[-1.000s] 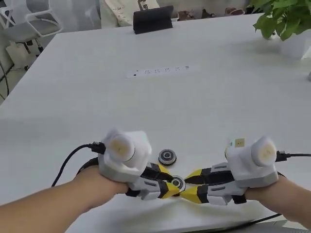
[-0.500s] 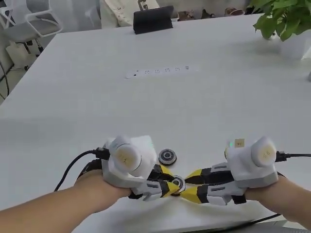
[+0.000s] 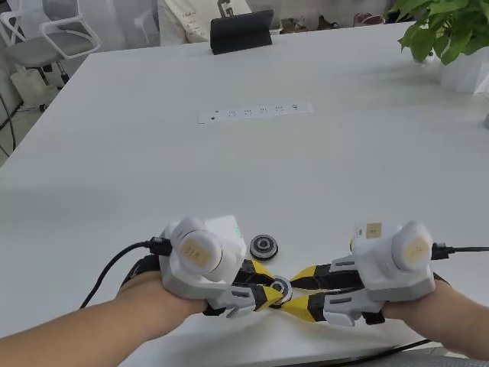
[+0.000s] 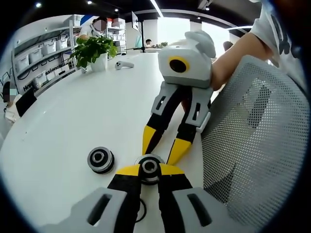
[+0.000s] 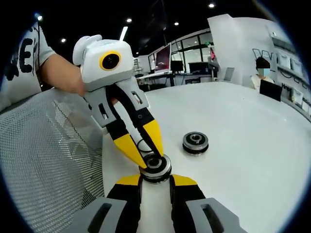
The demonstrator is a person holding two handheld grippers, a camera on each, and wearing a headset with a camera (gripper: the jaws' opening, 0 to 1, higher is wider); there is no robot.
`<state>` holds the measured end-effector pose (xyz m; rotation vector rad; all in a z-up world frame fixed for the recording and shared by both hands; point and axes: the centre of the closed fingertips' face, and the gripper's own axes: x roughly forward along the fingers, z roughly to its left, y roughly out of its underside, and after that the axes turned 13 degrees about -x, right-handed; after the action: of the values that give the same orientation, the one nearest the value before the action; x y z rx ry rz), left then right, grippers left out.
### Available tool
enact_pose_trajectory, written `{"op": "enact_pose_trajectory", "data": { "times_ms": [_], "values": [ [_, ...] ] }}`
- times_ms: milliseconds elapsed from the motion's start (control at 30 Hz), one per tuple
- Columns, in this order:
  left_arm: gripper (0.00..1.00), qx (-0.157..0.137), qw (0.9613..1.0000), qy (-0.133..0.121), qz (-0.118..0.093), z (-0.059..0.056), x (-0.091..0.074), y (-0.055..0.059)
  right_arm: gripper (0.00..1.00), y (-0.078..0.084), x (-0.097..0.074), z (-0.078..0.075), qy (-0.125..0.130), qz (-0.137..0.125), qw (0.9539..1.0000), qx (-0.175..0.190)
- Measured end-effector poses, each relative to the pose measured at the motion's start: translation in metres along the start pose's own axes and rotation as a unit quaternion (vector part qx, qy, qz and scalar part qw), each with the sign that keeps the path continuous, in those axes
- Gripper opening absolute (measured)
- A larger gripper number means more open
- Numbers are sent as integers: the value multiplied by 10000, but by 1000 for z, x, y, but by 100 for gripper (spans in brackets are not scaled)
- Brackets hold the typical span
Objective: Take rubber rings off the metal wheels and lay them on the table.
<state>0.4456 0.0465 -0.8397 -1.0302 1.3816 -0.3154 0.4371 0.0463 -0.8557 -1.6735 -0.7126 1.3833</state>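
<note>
Left claw and right claw meeting nose to nose, each nipped onto the same metal wheel at the near edge, second wheel lying just behind it, power strip farther out, potted plant far right, white worktop, office chair beyond

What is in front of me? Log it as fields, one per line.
left gripper: jaws closed on first wheel
right gripper: tips at the same wheel, grip unclear
second wheel: flat on table, apart from both grippers
power strip: mid-table
plant: far right of table
</note>
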Motion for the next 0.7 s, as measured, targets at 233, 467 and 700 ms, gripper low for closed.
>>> {"op": "enact_pose_trajectory", "data": {
  "times_ms": [233, 467, 700],
  "values": [
    [7, -42, 10000, -22, -28, 0, 0, 0, 19, 0, 0, 0, 77, 30, 9999, -104],
    [7, -86, 9999, -14, -60, 0, 0, 0, 18, 1, -2, 0, 97, 23, 9999, -52],
    [7, -117, 9999, -6, -88, 0, 0, 0, 0, 5, -9, -5, 143, 69, 9999, 28]
  ]
}}
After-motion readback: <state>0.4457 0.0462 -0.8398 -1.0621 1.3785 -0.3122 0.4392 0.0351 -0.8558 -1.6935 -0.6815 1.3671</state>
